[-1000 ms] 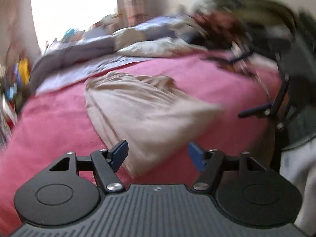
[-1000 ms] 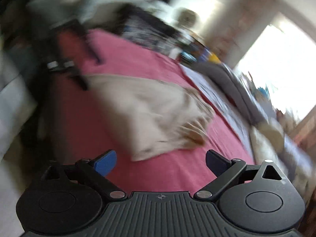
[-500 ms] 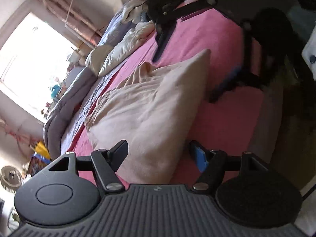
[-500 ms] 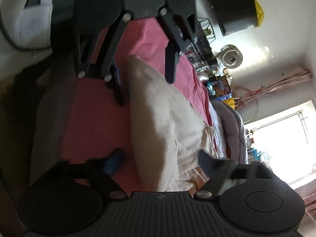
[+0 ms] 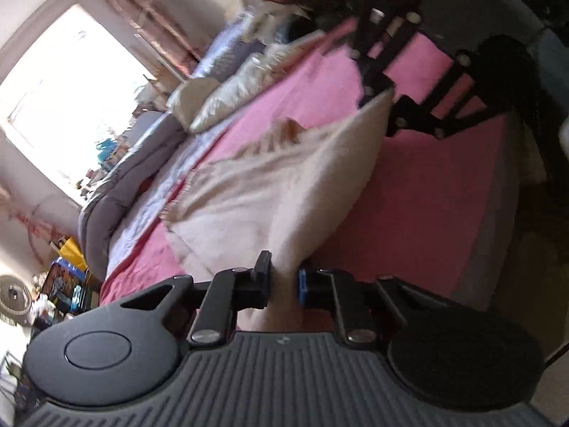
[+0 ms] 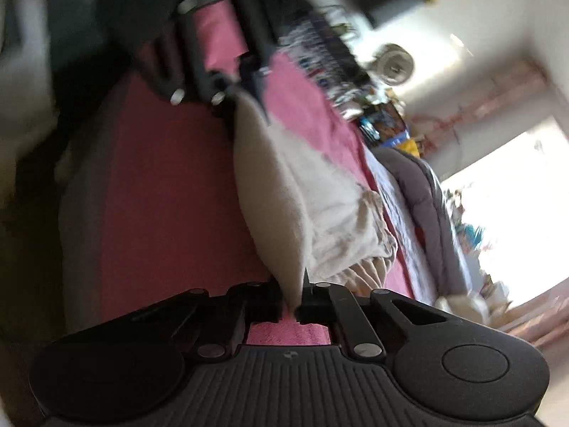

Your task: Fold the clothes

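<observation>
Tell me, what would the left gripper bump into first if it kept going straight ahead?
The beige garment. The left gripper is closing with that cloth's corner between its jaws, so going on would likely just push into the garment lying on the pink bedsheet.

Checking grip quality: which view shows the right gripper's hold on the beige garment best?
Right wrist view: the right gripper is shut on a corner of the beige garment, seen close. Left wrist view shows it only far off, blurred, at the garment's far corner.
</observation>
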A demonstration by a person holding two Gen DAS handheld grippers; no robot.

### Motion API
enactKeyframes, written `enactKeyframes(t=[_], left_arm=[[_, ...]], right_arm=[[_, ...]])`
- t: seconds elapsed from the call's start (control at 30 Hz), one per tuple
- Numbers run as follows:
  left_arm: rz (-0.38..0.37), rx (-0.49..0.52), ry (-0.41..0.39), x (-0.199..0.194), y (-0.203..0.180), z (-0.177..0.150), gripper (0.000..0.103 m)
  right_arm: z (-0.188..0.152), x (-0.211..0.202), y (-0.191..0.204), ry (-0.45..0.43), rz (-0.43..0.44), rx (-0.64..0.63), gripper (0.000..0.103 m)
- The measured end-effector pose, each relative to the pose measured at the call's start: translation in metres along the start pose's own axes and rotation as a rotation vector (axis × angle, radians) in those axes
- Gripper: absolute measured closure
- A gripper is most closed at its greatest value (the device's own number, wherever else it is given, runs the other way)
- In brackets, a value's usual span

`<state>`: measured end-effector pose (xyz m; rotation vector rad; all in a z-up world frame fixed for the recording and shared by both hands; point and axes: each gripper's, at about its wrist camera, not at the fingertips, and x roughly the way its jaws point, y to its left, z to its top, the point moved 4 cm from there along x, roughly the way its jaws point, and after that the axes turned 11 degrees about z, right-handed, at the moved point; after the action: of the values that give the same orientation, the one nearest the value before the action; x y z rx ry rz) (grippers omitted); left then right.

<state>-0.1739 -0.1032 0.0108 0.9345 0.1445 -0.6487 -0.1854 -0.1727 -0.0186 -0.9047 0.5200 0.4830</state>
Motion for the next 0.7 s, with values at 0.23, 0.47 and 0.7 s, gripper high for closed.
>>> enactKeyframes(t=[0.23, 0.47, 0.7], left_arm=[[0.023, -0.024, -0.080, 0.015, 0.075, 0.044, 0.085], [0.031, -0.016, -0.020, 0.135, 0.157, 0.075, 0.082], [-0.013, -0.285, 0.224, 0.301, 0.202, 0.047, 0.083]], right_arm=[[0.021, -0.016, -0.097, -0.113, 0.056, 0.333, 0.096], [0.015, 0.036, -0.222, -0.183, 0.041, 0.563, 0.096], [-0.038, 0.158, -0.293, -0.112, 0.150, 0.851, 0.096]])
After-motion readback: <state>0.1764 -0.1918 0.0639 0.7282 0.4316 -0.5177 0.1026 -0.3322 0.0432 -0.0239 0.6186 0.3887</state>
